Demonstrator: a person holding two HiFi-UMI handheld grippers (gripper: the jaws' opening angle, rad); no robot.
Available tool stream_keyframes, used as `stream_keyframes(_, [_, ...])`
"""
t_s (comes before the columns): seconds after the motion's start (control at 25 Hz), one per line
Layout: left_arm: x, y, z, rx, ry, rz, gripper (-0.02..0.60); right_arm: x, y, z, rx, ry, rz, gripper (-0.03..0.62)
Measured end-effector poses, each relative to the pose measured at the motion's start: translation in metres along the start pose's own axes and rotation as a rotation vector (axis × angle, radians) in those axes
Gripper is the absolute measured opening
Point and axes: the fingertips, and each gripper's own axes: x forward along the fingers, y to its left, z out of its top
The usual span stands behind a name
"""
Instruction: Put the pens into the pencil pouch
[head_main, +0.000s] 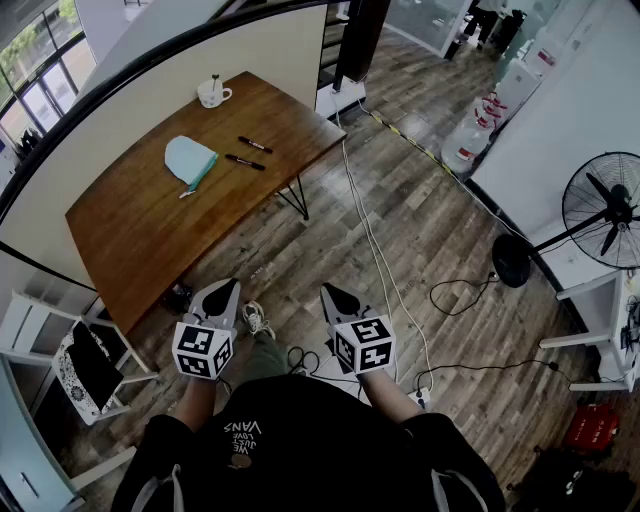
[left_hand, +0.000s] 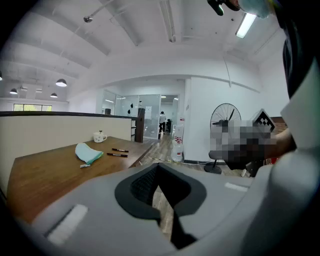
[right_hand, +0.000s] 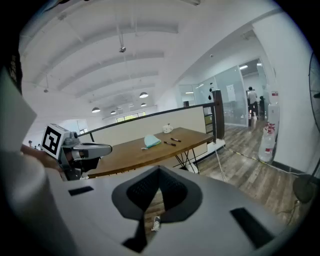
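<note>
Look at the table (head_main: 140, 235) at your 11 o'clock. There are two things on it that can hold stuff.

The first is one light blue pouch (head_main: 189, 160). It lies flat on the wood. You cannot tell from here if it is open, or if anything is inside it.

The second is one white mug (head_main: 212, 95). It stands near the far edge of the table, at 1 o'clock from the pouch. Something thin sticks up out of it, but it is too small to tell what.

Now count the pens. There are two, and both are black. Both lie on the bare table, not in the pouch. The near pen (head_main: 245, 162) is just beside the pouch, at its 3 o'clock, but not touching it. The far pen (head_main: 255, 145) lies a little past that one, at the pouch's 2 o'clock. The two pens lie side by side and do not touch.

Your left gripper (head_main: 222, 292) and your right gripper (head_main: 336, 298) are both shut tight. Their pads are pressed together with nothing between them. You hold them low in front of you, side by side, over the wood floor and well apart from the table.

Two big water bottles (head_main: 468, 148) stand by the wall at your 1 o'clock. One black fan (head_main: 603, 210) stands at your 2 o'clock.
</note>
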Motion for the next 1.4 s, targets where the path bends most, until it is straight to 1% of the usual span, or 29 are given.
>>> stream_keyframes(0.12, [0.007,0.006,0.002,0.001,-0.007,-0.001,0.009,0.009,-0.003,0.004,0.002,-0.008,0.009,0.011])
stream_keyframes(0.36, [0.028,0.018,0.009,-0.008,-0.032,-0.008,0.011,0.032,-0.012,0.019,0.047,-0.06,0.061,0.012])
stream_keyframes(0.4, [0.034,0.023,0.01,-0.017,-0.034,-0.007,0.042,0.038,-0.014,0.023,0.054,-0.067,0.069,0.012])
stream_keyframes(0.44, [0.04,0.028,0.011,-0.028,-0.033,-0.004,0.133,0.044,-0.016,0.027,0.061,-0.069,0.075,0.019])
stream_keyframes(0.48, [0.047,0.035,0.011,-0.04,-0.029,0.001,0.2,0.052,-0.018,0.03,0.067,-0.066,0.077,0.022])
stream_keyframes(0.52, [0.053,0.042,0.012,-0.049,-0.023,0.006,0.202,0.06,-0.021,0.033,0.07,-0.06,0.075,0.042])
stream_keyframes(0.6, [0.066,0.06,0.016,-0.058,-0.016,0.013,0.202,0.079,-0.024,0.04,0.075,-0.042,0.071,0.16])
stream_keyframes(0.8, [0.1,0.11,0.03,-0.064,0.004,0.01,0.202,0.135,-0.034,0.065,0.085,-0.008,0.07,0.164])
stream_keyframes(1.12, [0.143,0.204,0.041,-0.084,0.048,0.024,0.203,0.227,-0.041,0.102,0.105,0.028,0.056,0.164])
stream_keyframes(1.28, [0.16,0.234,0.042,-0.094,0.066,0.024,0.204,0.258,-0.043,0.111,0.108,0.048,0.052,0.164])
stream_keyframes(1.4, [0.171,0.25,0.048,-0.083,0.076,0.012,0.204,0.276,-0.045,0.118,0.103,0.06,0.045,0.164])
